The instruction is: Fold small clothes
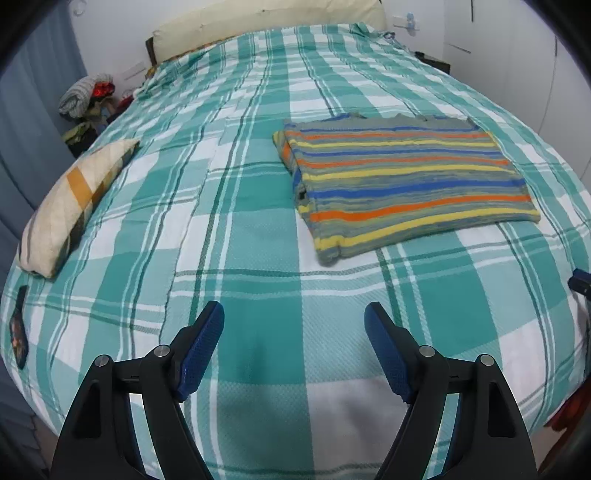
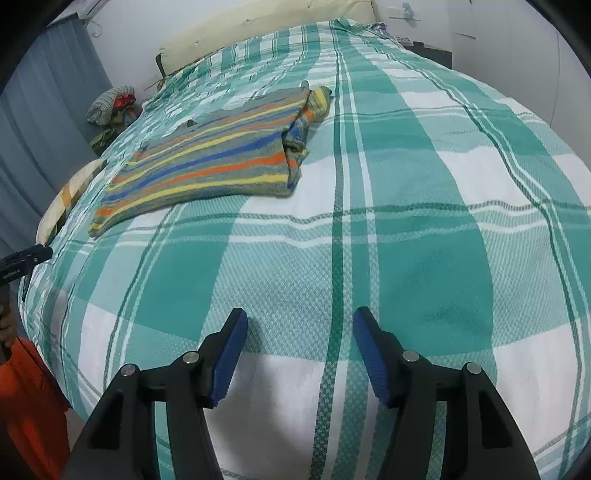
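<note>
A small striped garment (image 1: pixel 402 177) in grey, blue, orange and yellow lies flat and folded on the bed, ahead and to the right of my left gripper (image 1: pixel 293 325). In the right wrist view the same garment (image 2: pixel 207 158) lies ahead and to the left of my right gripper (image 2: pixel 300 330), with a sleeve tucked at its right edge. Both grippers are open and empty, held over the bedspread near the foot of the bed, well short of the garment. The left gripper's tip (image 2: pixel 35 254) shows at the left edge of the right wrist view.
The bed is covered by a teal and white checked bedspread (image 1: pixel 258 258). A cream pillow (image 1: pixel 70 206) lies at its left edge. A cream headboard (image 1: pixel 258 26) stands at the far end. A pile of clothes (image 1: pixel 88 99) sits beside the bed at far left. Grey curtains (image 2: pixel 48 92) hang left.
</note>
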`<state>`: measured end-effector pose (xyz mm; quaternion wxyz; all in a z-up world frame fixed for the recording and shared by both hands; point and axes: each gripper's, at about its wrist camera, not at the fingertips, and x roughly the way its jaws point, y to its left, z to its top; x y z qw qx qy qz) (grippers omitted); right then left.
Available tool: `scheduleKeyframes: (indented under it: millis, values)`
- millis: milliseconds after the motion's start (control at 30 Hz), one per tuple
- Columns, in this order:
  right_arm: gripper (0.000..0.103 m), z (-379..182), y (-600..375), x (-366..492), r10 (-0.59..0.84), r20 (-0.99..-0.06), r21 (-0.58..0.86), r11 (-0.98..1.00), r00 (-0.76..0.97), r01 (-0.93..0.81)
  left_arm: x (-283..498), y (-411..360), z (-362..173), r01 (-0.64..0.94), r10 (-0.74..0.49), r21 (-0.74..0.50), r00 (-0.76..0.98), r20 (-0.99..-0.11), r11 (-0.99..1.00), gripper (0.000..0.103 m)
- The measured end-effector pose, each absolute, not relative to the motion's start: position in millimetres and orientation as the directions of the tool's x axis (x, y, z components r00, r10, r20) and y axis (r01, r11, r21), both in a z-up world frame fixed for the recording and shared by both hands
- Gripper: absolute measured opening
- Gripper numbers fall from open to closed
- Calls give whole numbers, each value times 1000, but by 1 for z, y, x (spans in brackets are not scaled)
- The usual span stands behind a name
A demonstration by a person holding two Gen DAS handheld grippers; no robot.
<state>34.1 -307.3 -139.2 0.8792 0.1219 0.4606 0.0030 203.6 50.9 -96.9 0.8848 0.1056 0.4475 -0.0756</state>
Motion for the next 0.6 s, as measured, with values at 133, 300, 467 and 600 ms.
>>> scheduleKeyframes:
  millis: [133, 300, 467, 600]
  values:
    - [63, -141, -305, 32, 112, -804, 212, 971, 584, 107, 186, 42, -103, 241, -35, 133, 587, -809, 961, 80]
    - [65, -141, -303, 28, 112, -800, 213, 971, 589, 106, 156, 26, -126, 272, -39, 145, 574, -818, 951, 84]
    - [67, -142, -304, 27, 122, -797, 232, 966, 591, 114, 131, 16, -150, 302, -55, 138, 553, -831, 943, 87]
    - [76, -147, -299, 27, 125, -797, 226, 969, 591, 99, 124, 10, -160, 325, -72, 133, 549, -833, 936, 90]
